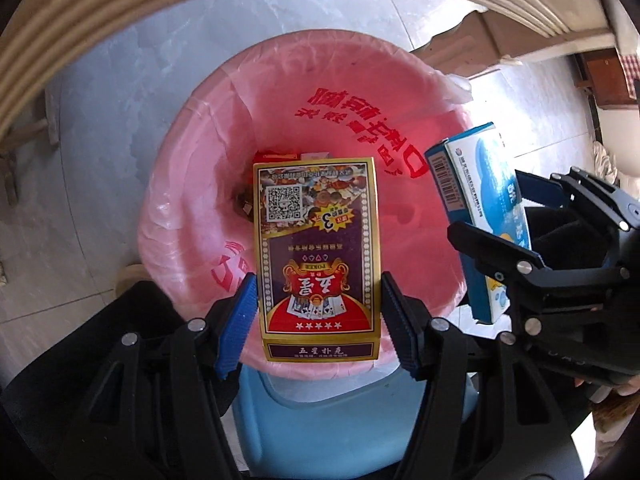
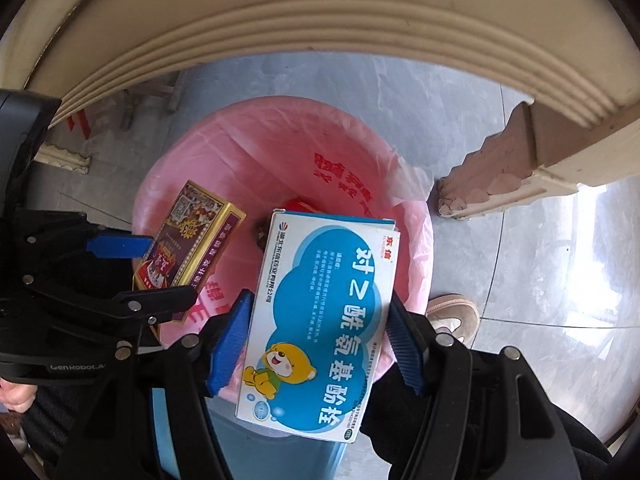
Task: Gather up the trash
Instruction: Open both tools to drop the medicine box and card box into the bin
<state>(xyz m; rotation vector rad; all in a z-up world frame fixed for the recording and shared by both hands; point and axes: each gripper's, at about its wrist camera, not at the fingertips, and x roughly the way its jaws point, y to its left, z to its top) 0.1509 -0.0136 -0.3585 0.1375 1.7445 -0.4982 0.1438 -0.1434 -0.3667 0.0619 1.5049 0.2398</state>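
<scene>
Two boxes hang over the bin, one in each of your tongs. Your left tongs have their blue pads pressed against the two long sides of the poker card box, a gold-edged pack with a QR code at its far end, and you hold it flat above the pink bag that lines the blue trash bin. Your right tongs are closed the same way on the medicine box, a white and blue carton with a yellow cartoon bear, its far end reaching over the opening of the bin while its near end overhangs the rim toward you. Seen from the right wrist, the card box sits just to the left of the medicine box, the two apart and not touching, both above the bag's mouth. Down at the bottom of the bag you can make out some red packaging and a few dark scraps, too small to name. Around the bin lies a grey tiled floor, with the ridged cream edge of a bench arching overhead and a beige shoe just beside the bin on the right.
</scene>
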